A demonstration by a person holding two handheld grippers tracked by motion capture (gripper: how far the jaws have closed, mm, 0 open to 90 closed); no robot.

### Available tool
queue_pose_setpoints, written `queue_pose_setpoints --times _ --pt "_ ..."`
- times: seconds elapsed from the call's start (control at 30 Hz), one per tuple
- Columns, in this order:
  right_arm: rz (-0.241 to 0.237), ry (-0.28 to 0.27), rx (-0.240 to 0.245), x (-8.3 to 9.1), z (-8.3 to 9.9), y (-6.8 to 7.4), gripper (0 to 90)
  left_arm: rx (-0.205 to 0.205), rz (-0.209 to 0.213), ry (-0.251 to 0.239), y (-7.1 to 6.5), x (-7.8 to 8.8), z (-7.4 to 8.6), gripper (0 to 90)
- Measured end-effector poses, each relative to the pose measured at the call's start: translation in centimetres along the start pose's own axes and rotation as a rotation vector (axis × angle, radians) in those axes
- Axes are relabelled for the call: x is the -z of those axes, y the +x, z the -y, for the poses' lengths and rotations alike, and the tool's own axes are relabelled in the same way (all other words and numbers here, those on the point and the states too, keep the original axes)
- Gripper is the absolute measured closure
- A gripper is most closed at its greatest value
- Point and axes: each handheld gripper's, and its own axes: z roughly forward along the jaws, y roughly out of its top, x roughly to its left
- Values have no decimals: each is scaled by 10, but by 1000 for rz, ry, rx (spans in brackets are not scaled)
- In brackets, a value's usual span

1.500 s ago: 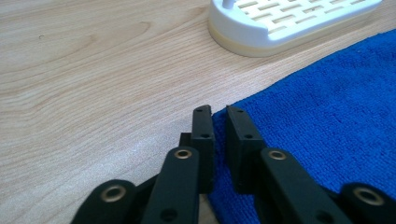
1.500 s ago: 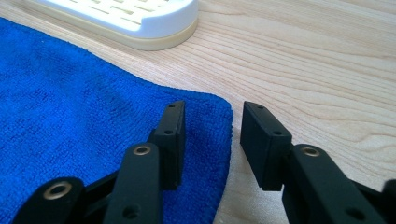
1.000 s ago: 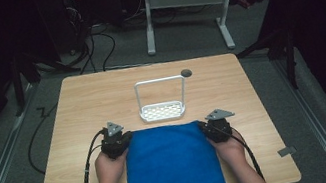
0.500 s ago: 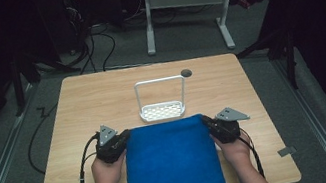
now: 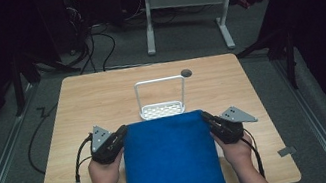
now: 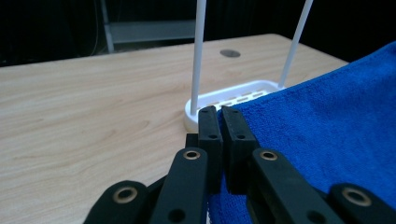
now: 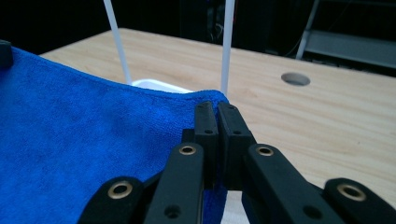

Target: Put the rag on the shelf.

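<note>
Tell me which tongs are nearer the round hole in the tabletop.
Right. The right tongs sit below the hole, slightly right of it; the left tongs are farther off to its lower left.

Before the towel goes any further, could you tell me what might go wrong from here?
1. The blue towel is pinched only at its far corners by the left gripper and right gripper; a corner could slip free.
2. The towel's far edge lies right against the white rack; pushing it forward might tip or shove this light wire stand.
</note>
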Motion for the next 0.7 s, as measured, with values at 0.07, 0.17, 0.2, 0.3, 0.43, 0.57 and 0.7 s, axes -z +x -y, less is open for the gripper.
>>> queue_pose_setpoints --times 0.07,0.17,0.2,0.3,0.43,0.57,0.7 --pt "0 -7 0 1 -1 1 878 5 1 -15 0 3 -2 875" --pt "1 -35 4 5 -5 2 878 -1 -2 -40 -1 8 -7 876" --pt "2 -41 5 7 -6 2 878 -2 -3 -49 -2 10 -8 876" --pt "3 -67 9 12 -11 4 878 -2 -4 -78 -4 16 -13 876" --pt "2 -93 12 17 -16 6 878 -7 -2 -119 -7 23 -19 876" --pt "-3 -134 22 26 -24 9 878 -19 1 -152 -12 31 -26 876" --pt "-11 -189 38 39 -36 15 878 -38 5 -196 -18 39 -33 877"
